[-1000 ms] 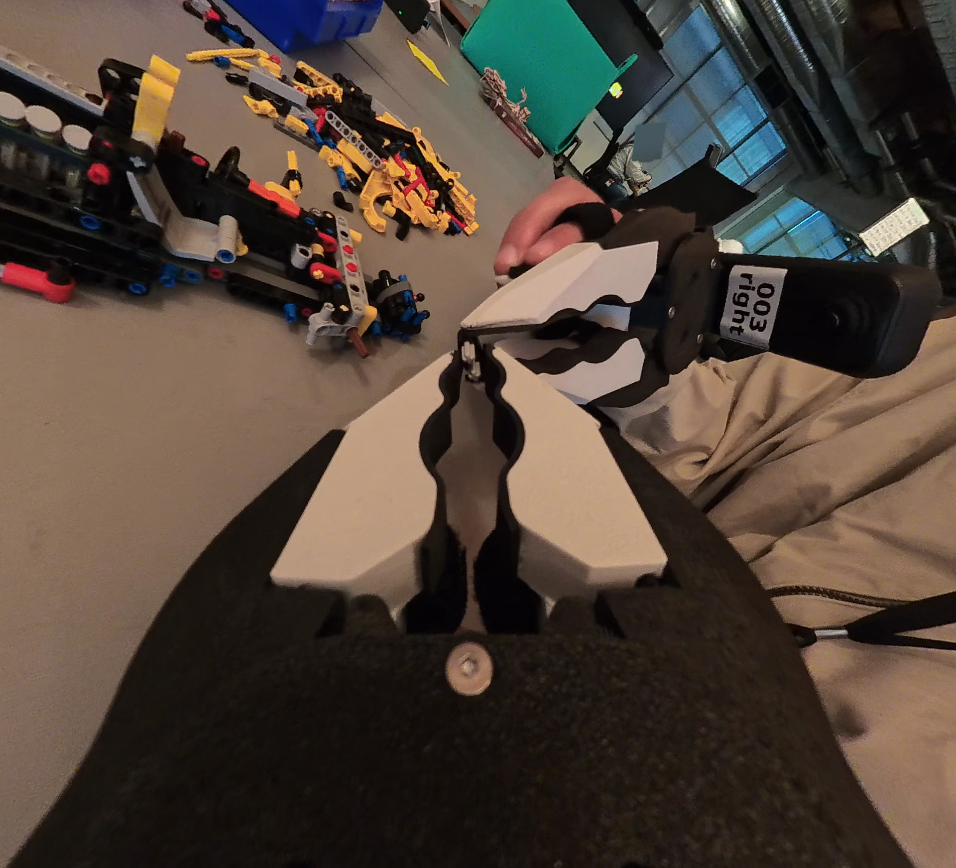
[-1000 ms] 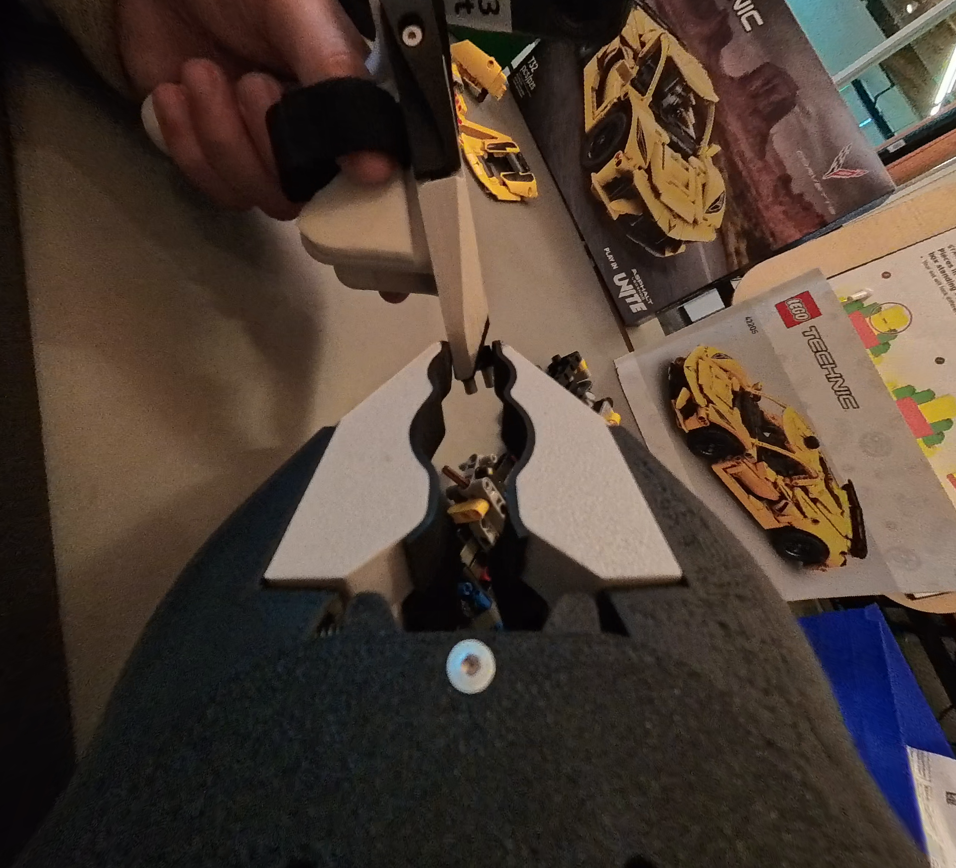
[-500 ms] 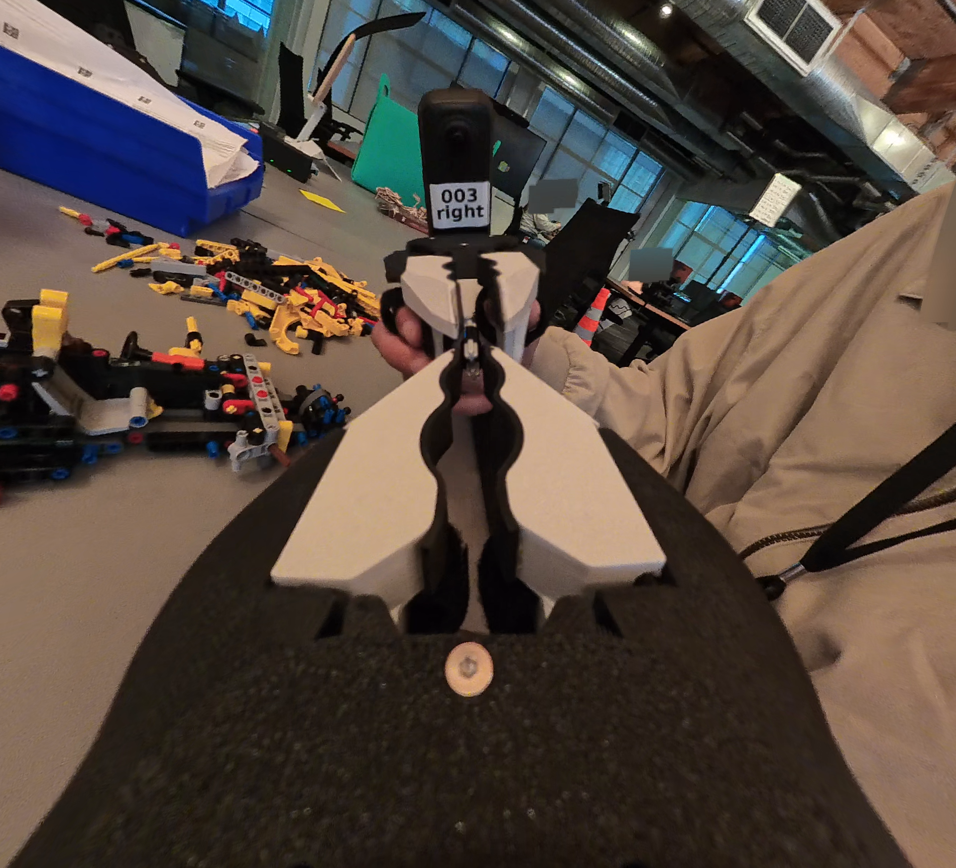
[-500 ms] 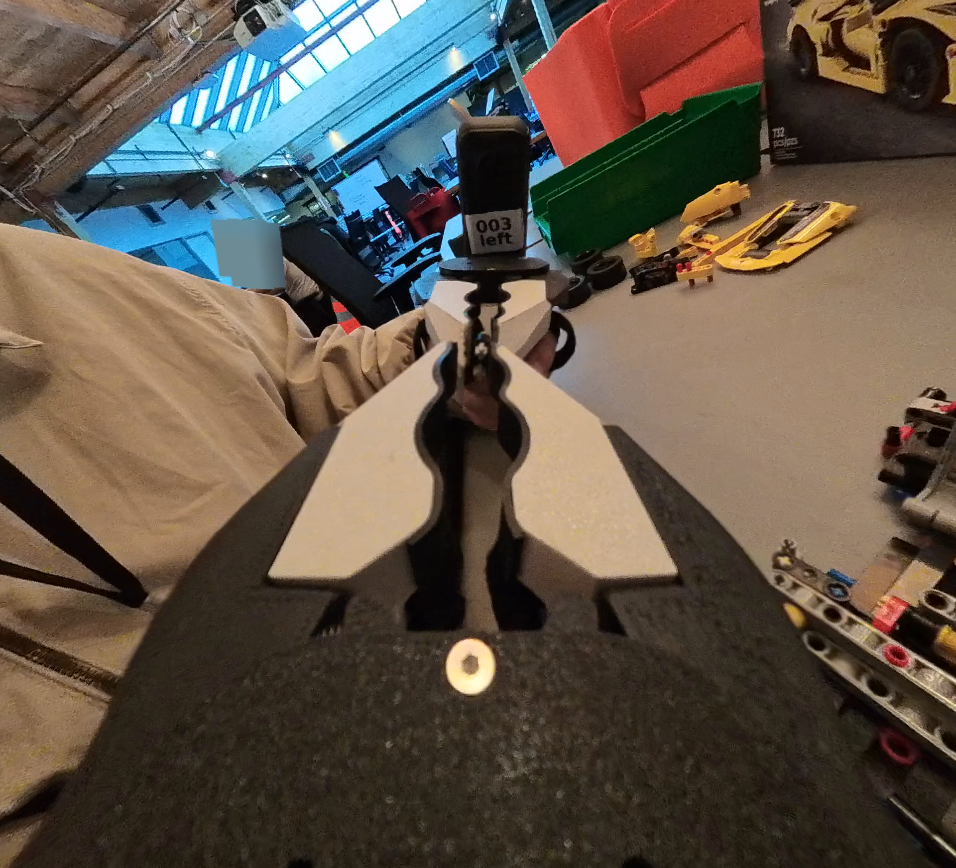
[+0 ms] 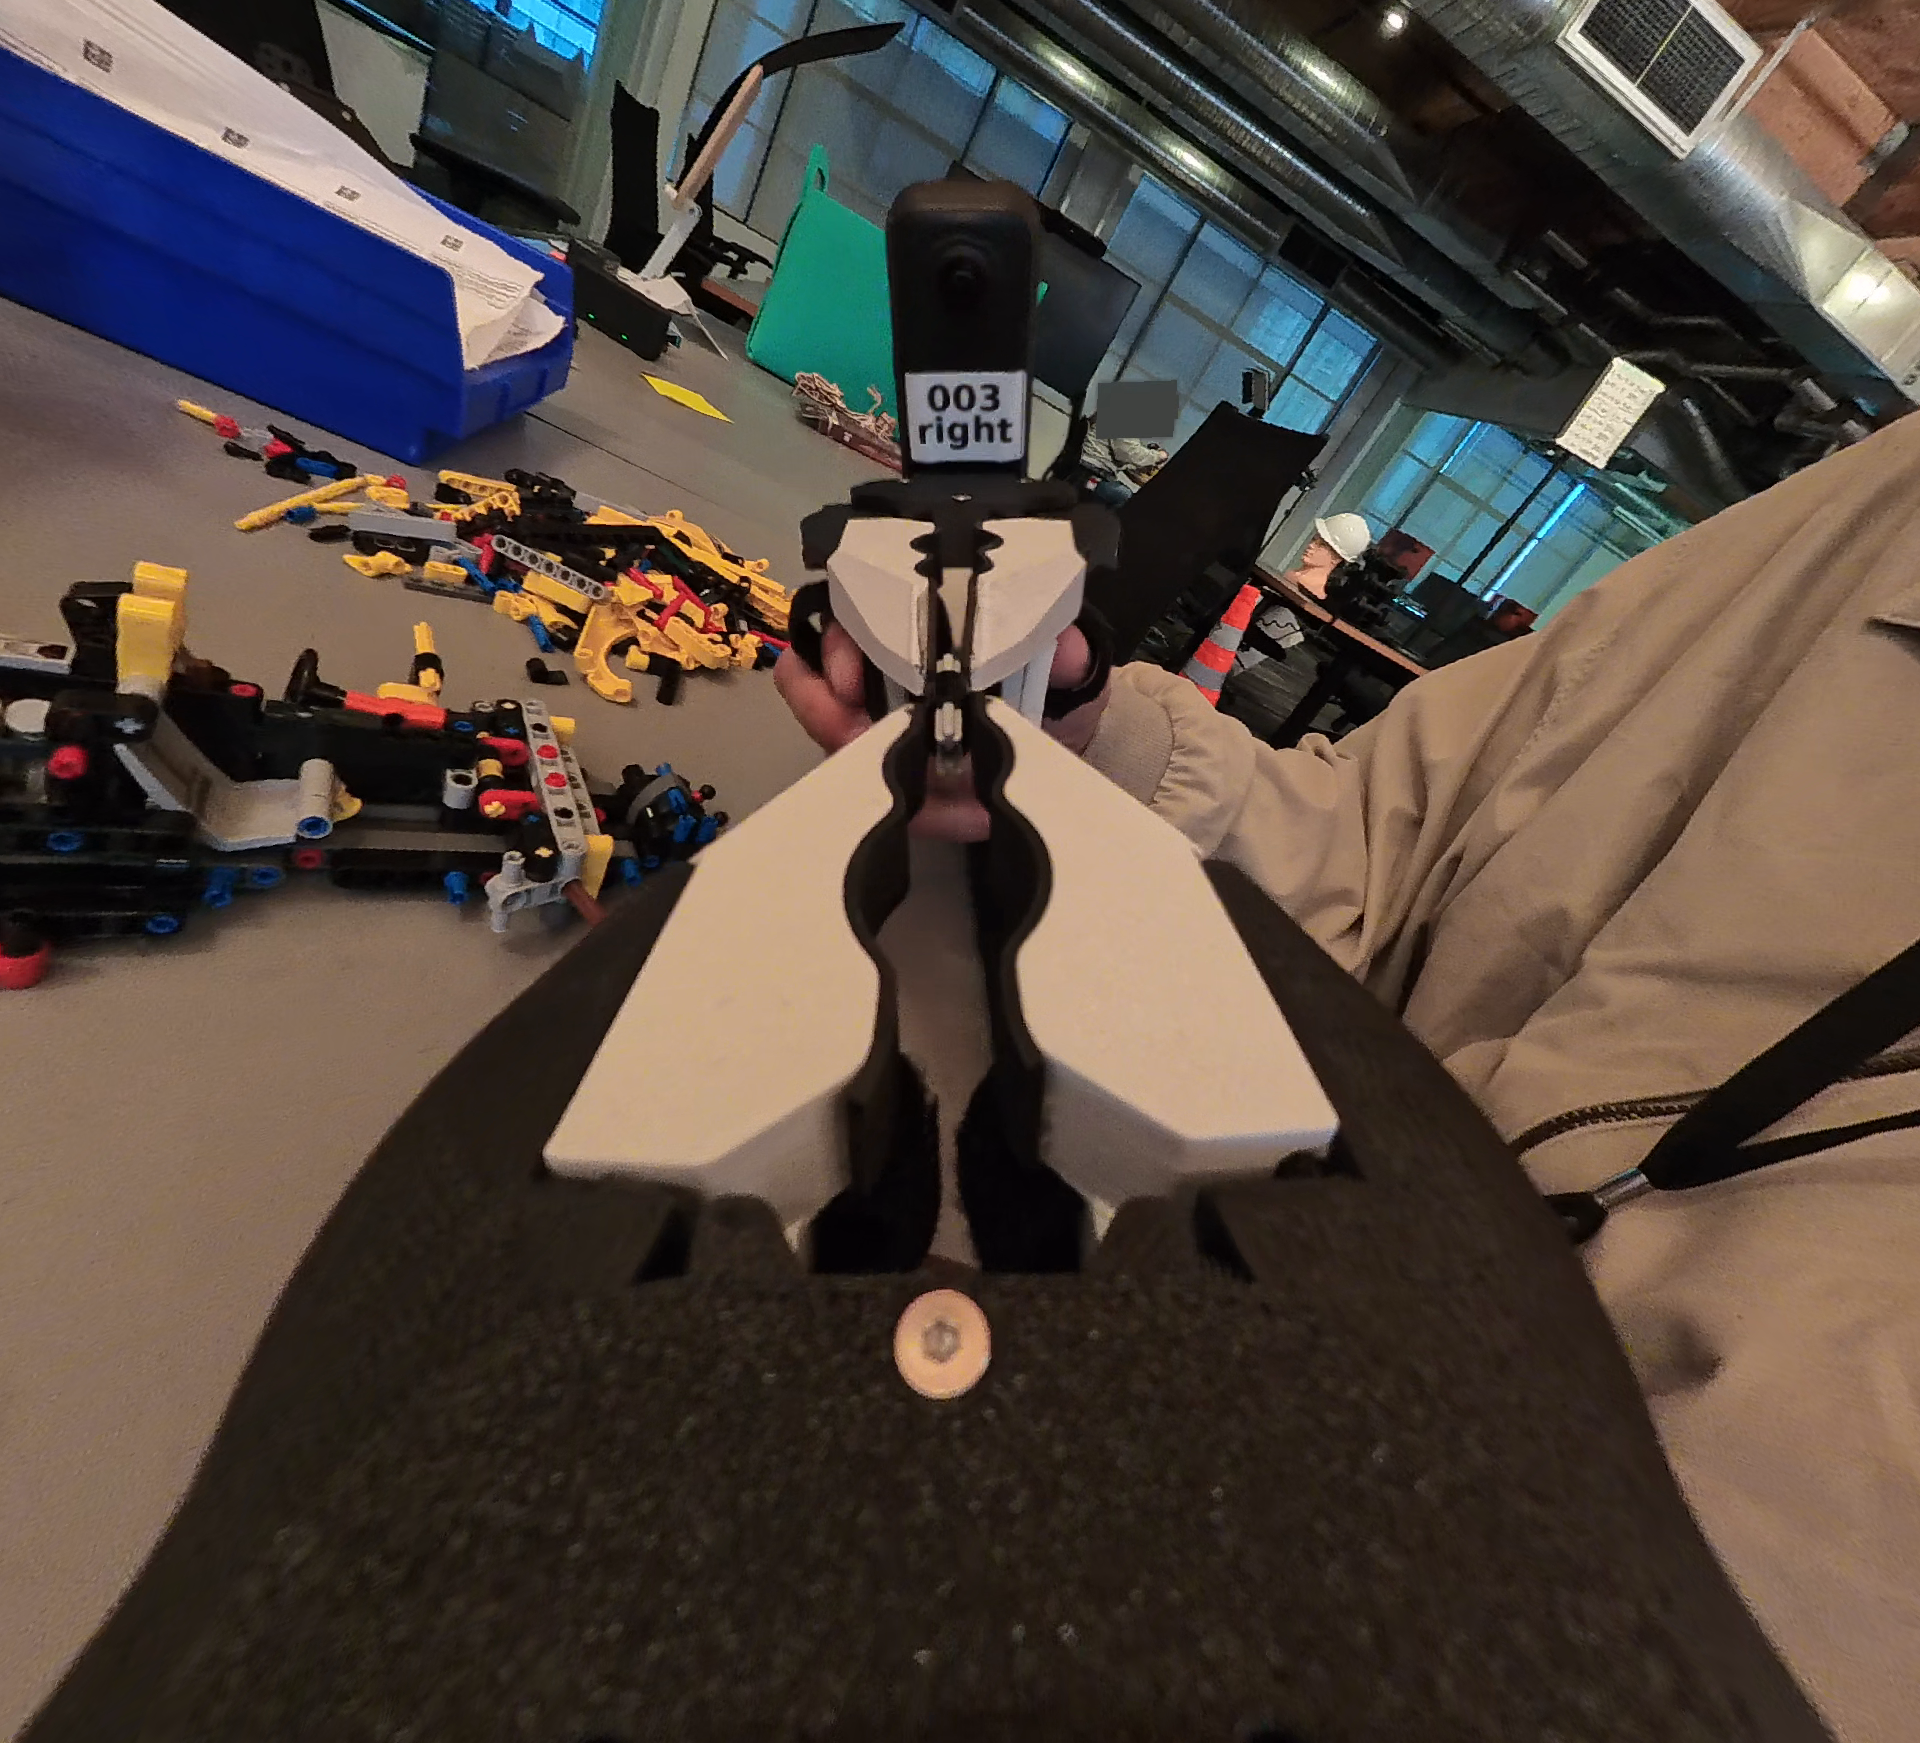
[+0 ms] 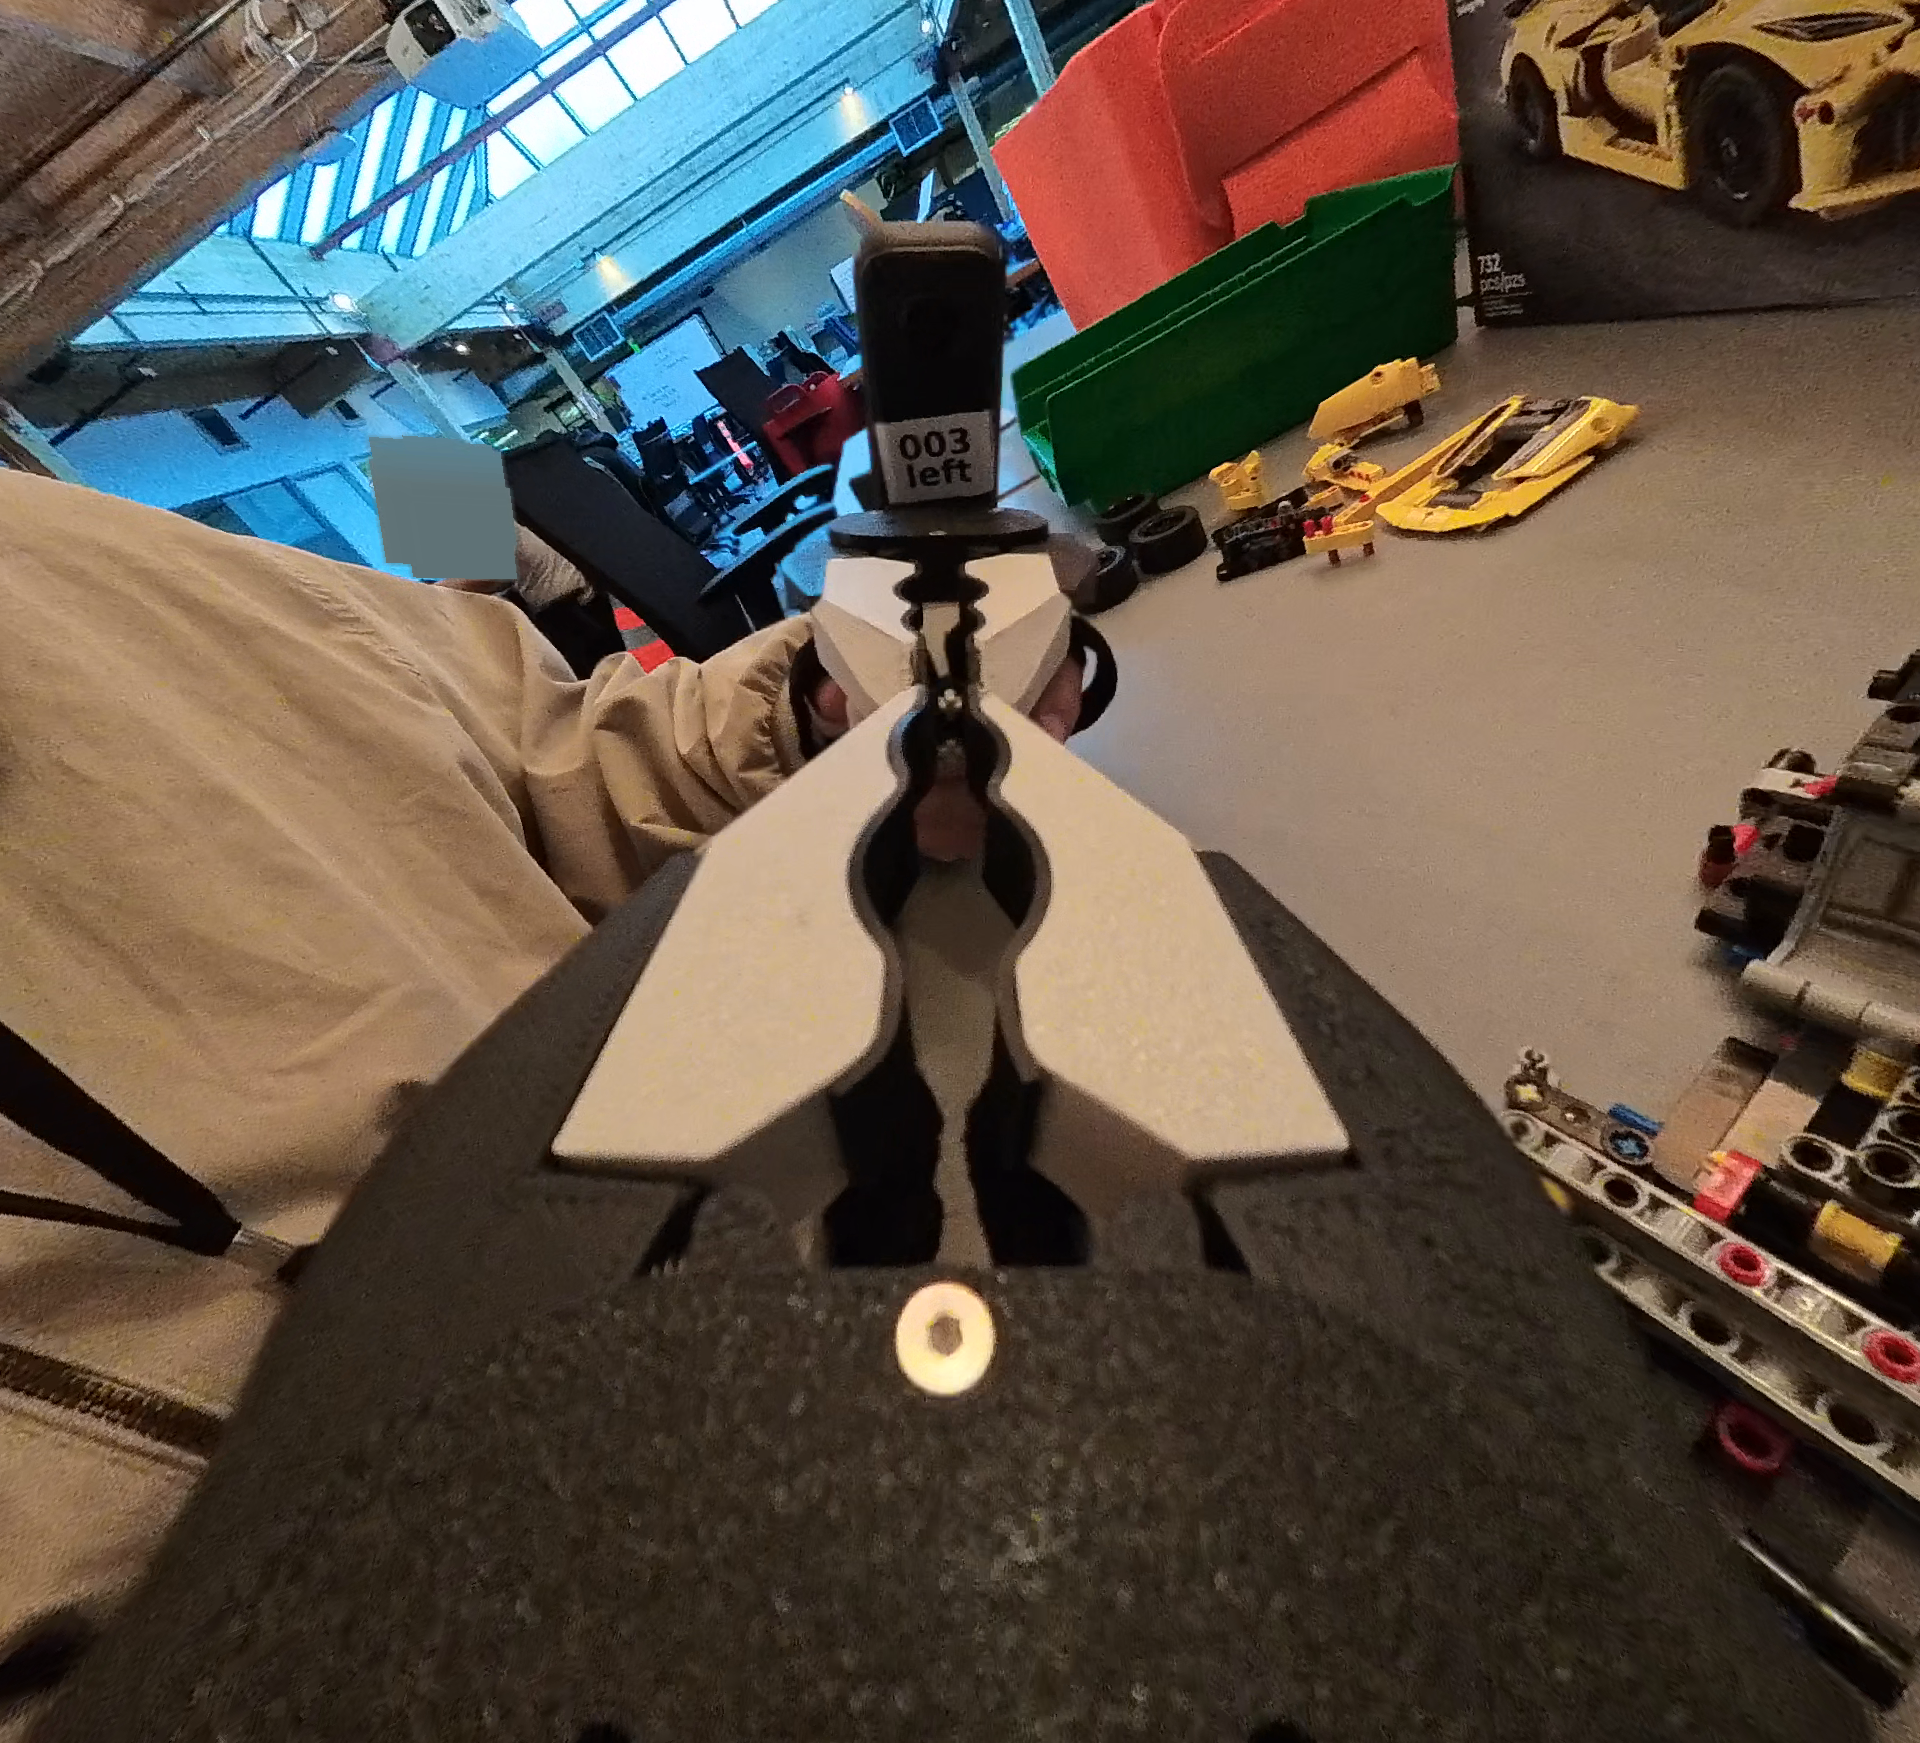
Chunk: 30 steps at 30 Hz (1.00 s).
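— Above the grey tabletop (image 5: 260, 1122), what are my two claws doing?

— I have them tip to tip, facing each other. My left claw (image 5: 948, 743) is pressed nearly together on a small pale metallic piece (image 5: 945, 725), and my right claw (image 6: 948, 725) pinches the same piece from the other end. I can't tell what the piece is; it's too small.

— What lies around them?

— Left of my left claw, a partly built black brick chassis (image 5: 260, 789) sits on the tabletop, with a loose pile of yellow and black parts (image 5: 582, 571) beyond it and a blue bin (image 5: 208, 280) farther back. Right of my right claw, yellow body panels (image 6: 1475, 467), black wheels (image 6: 1153, 540), a green tray (image 6: 1247, 374) and an orange bag (image 6: 1247, 83) lie well apart from it. A beige sleeve (image 6: 312, 758) is beside it.
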Each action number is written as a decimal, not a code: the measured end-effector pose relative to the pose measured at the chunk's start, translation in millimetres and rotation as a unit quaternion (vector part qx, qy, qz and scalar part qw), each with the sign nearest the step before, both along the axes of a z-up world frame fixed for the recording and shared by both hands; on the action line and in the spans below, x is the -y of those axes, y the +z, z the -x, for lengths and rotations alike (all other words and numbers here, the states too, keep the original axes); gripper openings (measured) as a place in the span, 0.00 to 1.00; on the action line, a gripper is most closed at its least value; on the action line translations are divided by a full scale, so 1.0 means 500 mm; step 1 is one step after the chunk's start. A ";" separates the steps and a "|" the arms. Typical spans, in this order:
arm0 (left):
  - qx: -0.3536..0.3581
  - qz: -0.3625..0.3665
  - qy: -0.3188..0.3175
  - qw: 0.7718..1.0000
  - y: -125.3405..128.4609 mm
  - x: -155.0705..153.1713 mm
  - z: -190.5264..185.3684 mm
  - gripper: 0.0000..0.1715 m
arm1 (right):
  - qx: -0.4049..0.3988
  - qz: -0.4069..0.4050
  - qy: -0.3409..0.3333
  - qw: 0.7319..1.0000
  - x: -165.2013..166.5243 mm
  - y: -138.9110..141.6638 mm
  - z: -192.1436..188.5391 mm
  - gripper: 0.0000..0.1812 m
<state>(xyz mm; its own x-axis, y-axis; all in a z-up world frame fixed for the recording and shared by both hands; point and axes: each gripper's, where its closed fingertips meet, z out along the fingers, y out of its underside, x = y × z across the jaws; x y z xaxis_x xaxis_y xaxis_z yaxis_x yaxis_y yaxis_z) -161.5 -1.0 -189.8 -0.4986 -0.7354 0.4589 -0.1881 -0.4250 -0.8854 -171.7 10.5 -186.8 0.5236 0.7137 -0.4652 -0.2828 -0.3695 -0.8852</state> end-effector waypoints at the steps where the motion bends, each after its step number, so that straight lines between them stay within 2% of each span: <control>1: 0.001 -0.001 0.002 1.000 0.000 0.001 0.000 0.04 | -0.007 0.004 0.006 1.000 0.002 0.000 -0.001 0.02; 5: 0.003 -0.002 -0.001 1.000 0.003 0.005 -0.001 0.04 | -0.018 0.019 0.021 0.999 0.006 -0.001 0.001 0.02; 9: 0.045 -0.055 0.029 0.997 0.023 0.007 0.001 0.04 | -0.049 0.016 0.052 0.997 0.014 0.019 0.001 0.01; 15: 0.052 -0.052 0.048 0.996 0.032 -0.004 0.001 0.04 | -0.039 0.006 0.042 0.998 0.009 0.022 -0.008 0.01; 16: 0.067 -0.032 0.065 0.995 0.047 -0.020 0.007 0.03 | -0.047 0.003 0.042 0.998 0.010 0.023 -0.011 0.00; 18: 0.119 0.088 0.133 0.980 0.096 -0.136 0.054 0.04 | -0.165 -0.035 -0.005 0.986 0.024 0.086 -0.127 0.00; 19: 0.129 0.125 0.160 0.971 0.100 -0.188 0.080 0.04 | -0.162 -0.040 -0.047 0.985 0.029 0.083 -0.184 0.00; 20: 0.132 0.135 0.173 0.967 0.100 -0.211 0.094 0.04 | -0.128 -0.034 -0.062 0.989 0.031 0.069 -0.195 0.00; 21: 0.129 0.124 0.176 0.968 0.100 -0.209 0.091 0.04 | -0.121 -0.020 -0.056 0.991 0.027 0.058 -0.179 0.00; 23: 0.117 0.093 0.150 0.977 0.100 -0.166 0.059 0.04 | -0.085 0.008 -0.053 0.995 -0.007 0.024 -0.121 0.00; 25: 0.098 0.071 0.121 0.985 0.086 -0.122 0.032 0.04 | 0.040 -0.019 -0.070 0.997 -0.034 -0.005 -0.064 0.00; 26: 0.081 0.056 0.114 0.989 0.070 -0.106 0.021 0.04 | 0.068 -0.057 -0.094 0.992 -0.042 0.003 -0.048 0.03; 27: 0.061 0.045 0.121 0.990 0.053 -0.101 0.010 0.04 | 0.099 -0.095 -0.116 0.984 -0.045 0.007 -0.031 0.12; 30: 0.038 0.064 0.123 0.990 0.036 -0.094 -0.006 0.04 | 0.199 -0.125 -0.219 0.947 -0.063 -0.004 -0.025 0.18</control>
<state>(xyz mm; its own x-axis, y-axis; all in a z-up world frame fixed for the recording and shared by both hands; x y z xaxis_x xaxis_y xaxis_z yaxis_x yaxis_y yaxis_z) -158.4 46.2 -171.9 -0.3486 -0.7772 0.5240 -0.0013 -0.5586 -0.8294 -159.4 42.1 -189.0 0.8934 0.4491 -0.0136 0.0145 -0.0592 -0.9981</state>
